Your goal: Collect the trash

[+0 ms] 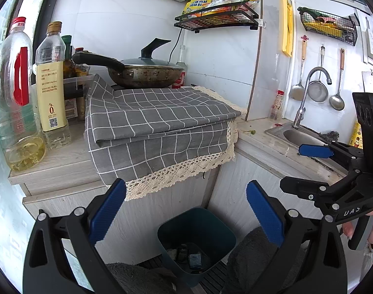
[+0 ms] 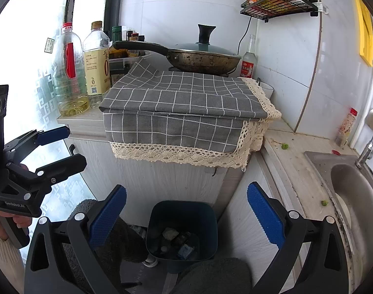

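A dark blue trash bin (image 1: 196,240) stands on the floor against the cabinets and holds several scraps; it also shows in the right wrist view (image 2: 181,230). My left gripper (image 1: 186,220) is open and empty above the bin. My right gripper (image 2: 186,220) is open and empty above the bin too, and it appears at the right edge of the left wrist view (image 1: 301,169). Small green scraps (image 2: 284,146) and a red scrap (image 2: 336,152) lie on the counter by the sink (image 2: 353,191). Another green scrap (image 2: 324,202) lies at the sink rim.
A grey checked cloth (image 1: 162,127) with a lace edge covers a raised box on the counter. A lidded wok (image 1: 147,71) sits behind it. Oil bottles (image 1: 51,85) stand at the left. A faucet (image 1: 309,93), hanging ladles and wire shelves are at the right.
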{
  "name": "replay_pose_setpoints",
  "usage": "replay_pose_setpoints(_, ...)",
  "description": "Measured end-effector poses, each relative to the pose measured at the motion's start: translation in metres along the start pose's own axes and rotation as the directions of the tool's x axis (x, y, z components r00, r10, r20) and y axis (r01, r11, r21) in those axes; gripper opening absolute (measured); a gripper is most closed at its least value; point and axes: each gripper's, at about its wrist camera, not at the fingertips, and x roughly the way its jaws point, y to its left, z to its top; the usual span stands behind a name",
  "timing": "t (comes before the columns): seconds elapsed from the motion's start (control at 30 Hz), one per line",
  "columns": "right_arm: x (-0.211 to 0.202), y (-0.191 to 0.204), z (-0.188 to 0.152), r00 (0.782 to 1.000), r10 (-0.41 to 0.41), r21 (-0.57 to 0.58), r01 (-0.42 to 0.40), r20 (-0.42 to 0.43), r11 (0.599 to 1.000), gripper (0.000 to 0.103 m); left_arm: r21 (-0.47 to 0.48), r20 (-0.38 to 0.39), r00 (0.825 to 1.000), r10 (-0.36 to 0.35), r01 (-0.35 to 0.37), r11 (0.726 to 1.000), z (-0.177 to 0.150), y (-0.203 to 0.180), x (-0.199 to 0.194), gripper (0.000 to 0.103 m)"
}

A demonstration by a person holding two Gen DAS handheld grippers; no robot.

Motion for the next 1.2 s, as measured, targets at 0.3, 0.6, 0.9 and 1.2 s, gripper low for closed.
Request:
replay_pose_setpoints(0.3,-0.0006,0.0009,-0.0006,1.000,0.002,-0.002,-0.002,0.001,1.000,0.100,-0.001,0.001,1.000,-0.008,0.008,1.000,0.0002,-0.0007,-0.0010,0.100)
replay_pose_setpoints(0.6,-0.0008,0.0010,-0.0002,1.000,0.002,-0.004,-0.002,0.001,1.000,0.100,0.000,-0.003,1.000,-0.012,0.012,1.000,0.0005,0.0000,-0.0003,0.100)
replay_pose_setpoints(0.9,-0.0009,-0.0003,0.0006,1.000,0.005,-0.006,-0.005,0.003,1.000,0.100,-0.001,-0.002,1.000,-0.012,0.012,1.000,0.0012,0.0000,-0.0003,0.100)
replay_pose_setpoints(1.2,-0.0010,0.0000,0.0008,1.000,0.006,-0.008,-0.006,0.002,1.000,0.100,0.000,-0.002,1.000,-0.012,0.012,1.000,0.0013,0.0000,-0.0004,0.100)
